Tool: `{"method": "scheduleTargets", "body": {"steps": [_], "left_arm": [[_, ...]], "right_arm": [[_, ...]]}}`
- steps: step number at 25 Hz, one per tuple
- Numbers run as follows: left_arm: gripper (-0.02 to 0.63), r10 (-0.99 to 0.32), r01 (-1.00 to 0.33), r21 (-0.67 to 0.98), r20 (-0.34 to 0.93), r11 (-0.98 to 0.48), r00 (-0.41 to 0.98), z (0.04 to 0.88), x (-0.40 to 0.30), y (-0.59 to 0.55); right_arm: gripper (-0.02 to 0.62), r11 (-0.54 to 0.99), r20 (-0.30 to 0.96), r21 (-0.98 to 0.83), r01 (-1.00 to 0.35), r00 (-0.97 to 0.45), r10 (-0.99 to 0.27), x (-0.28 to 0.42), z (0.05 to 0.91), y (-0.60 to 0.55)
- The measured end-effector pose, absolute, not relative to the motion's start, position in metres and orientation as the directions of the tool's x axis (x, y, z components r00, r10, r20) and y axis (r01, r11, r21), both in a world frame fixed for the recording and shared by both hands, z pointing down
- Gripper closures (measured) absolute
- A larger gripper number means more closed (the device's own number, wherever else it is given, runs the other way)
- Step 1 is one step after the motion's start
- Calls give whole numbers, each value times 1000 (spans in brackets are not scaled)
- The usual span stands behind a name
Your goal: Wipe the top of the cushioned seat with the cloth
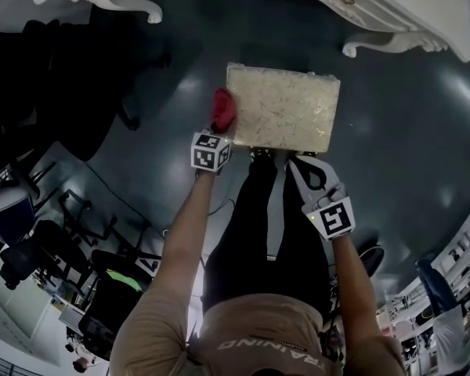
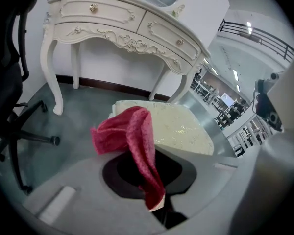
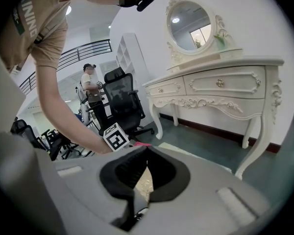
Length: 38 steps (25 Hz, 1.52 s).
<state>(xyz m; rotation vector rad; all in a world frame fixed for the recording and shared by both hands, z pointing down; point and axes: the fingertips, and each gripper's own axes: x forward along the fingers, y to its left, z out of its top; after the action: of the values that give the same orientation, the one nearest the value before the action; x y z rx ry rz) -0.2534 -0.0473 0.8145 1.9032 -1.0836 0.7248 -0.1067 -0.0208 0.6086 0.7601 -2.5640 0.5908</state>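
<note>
Floor [image 1: 407,116] dark; crumpled red cloth [image 1: 223,110] perhaps touches seat [image 1: 282,108].

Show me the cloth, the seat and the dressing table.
cloth [image 2: 130,133], left gripper view, on its bunched upper fold.
seat [image 1: 282,108], head view, on the middle of its cushioned top.
dressing table [image 2: 108,14], left gripper view, on its left drawer front.

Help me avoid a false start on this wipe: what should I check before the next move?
1. Grip: left gripper shut on the red cloth: ok.
2. Cloth over the top of the cushioned seat: it sits at the left edge: not ok.
3. Cloth touching the cushion: cannot tell.
4. Seat top free of objects: ok.
5. Right gripper out of the wiping path: shut, empty, at the near edge: ok.
</note>
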Motion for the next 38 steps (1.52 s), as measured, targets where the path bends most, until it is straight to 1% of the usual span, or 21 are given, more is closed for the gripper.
{"method": "scheduleTargets", "body": {"steps": [8, 16, 26, 38], "left_arm": [[568, -411, -902, 351, 805, -251, 427, 818, -247, -52], [568, -390, -892, 354, 807, -281, 443, 819, -221, -57], [568, -318, -845, 411, 796, -342, 516, 822, -130, -56], [568, -277, -826, 432, 796, -363, 538, 826, -31, -58]], "right_arm": [[594, 716, 469, -324, -618, -762, -446, -100, 611, -19], [593, 692, 453, -347, -633, -759, -467, -95, 611, -18], [593, 662, 453, -349, -663, -738, -500, -54, 611, -18], [592, 603, 453, -365, -709, -702, -550, 35, 617, -14]]}}
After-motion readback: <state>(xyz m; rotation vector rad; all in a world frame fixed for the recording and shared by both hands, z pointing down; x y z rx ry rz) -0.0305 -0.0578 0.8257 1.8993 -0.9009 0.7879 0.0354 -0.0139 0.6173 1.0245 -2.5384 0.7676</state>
